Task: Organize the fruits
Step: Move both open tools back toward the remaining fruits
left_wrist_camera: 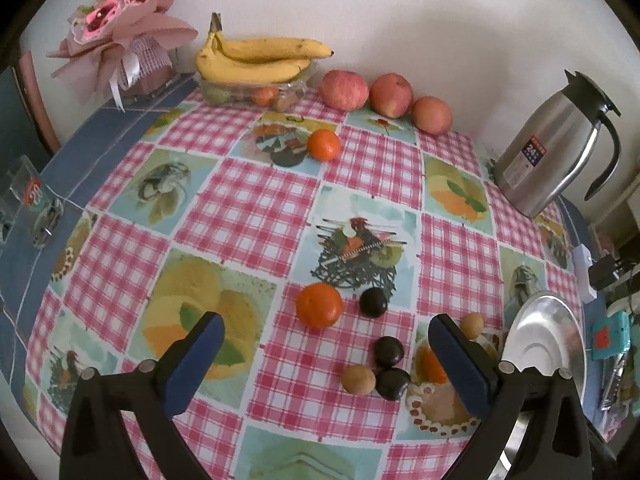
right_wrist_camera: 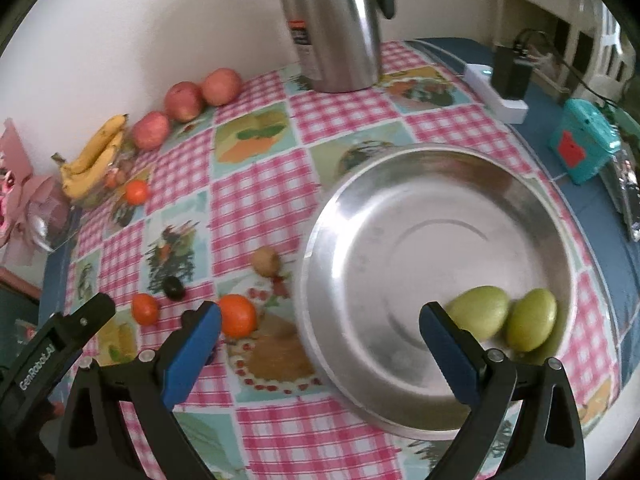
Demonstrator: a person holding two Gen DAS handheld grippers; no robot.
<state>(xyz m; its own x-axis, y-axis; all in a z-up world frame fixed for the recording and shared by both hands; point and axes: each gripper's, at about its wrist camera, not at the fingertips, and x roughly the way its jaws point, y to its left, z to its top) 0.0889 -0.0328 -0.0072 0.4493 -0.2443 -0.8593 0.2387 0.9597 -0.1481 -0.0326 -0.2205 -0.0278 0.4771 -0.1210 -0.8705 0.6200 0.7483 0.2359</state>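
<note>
My left gripper [left_wrist_camera: 326,350] is open and empty, hovering over a near orange [left_wrist_camera: 319,305], three dark plums [left_wrist_camera: 387,352] and a tan round fruit [left_wrist_camera: 358,379] on the checked tablecloth. Another tan fruit [left_wrist_camera: 472,325] lies by its right finger. My right gripper [right_wrist_camera: 320,338] is open and empty above the left part of a steel plate [right_wrist_camera: 400,240] that holds two green fruits [right_wrist_camera: 531,319]. An orange [right_wrist_camera: 238,315] lies beside its left finger. Bananas [left_wrist_camera: 256,58], three apples [left_wrist_camera: 390,95] and a far orange [left_wrist_camera: 323,144] stand at the back.
A steel thermos jug [left_wrist_camera: 556,148] stands at the back right. A pink bouquet [left_wrist_camera: 120,36] sits at the back left. A white power strip with a black adapter [right_wrist_camera: 508,80] and a teal box [right_wrist_camera: 582,146] lie beyond the plate. The left gripper's body [right_wrist_camera: 52,344] shows at the lower left.
</note>
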